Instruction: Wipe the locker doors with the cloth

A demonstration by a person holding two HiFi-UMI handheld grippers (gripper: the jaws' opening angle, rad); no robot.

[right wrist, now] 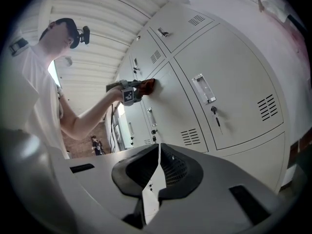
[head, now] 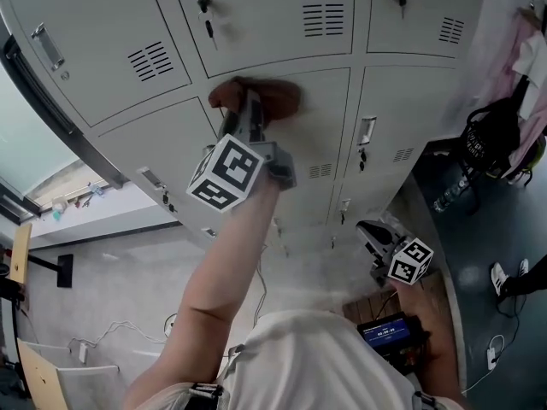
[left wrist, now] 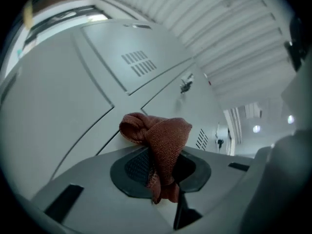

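Grey metal lockers filled the head view, and one door was met at its upper left corner, where the seams crossed. The left gripper was held up against that corner. The right gripper was kept low and well apart from it, its jaws drawn together with nothing between them. In the left gripper view the jaws were seen clamped on the rust-red cloth, which was bunched ahead of the tips and pressed to the metal.

Only a narrow fold appeared to be pinched, with a tail hanging below. It was judged that the cloth could be dragged out of the jaws if it were pulled hard across a seam. With the wad pushed aside, the paint might be scraped by the bare tips. A handle and a key stood out from nearby doors, and the loose folds could be snagged on either by a wide stroke.
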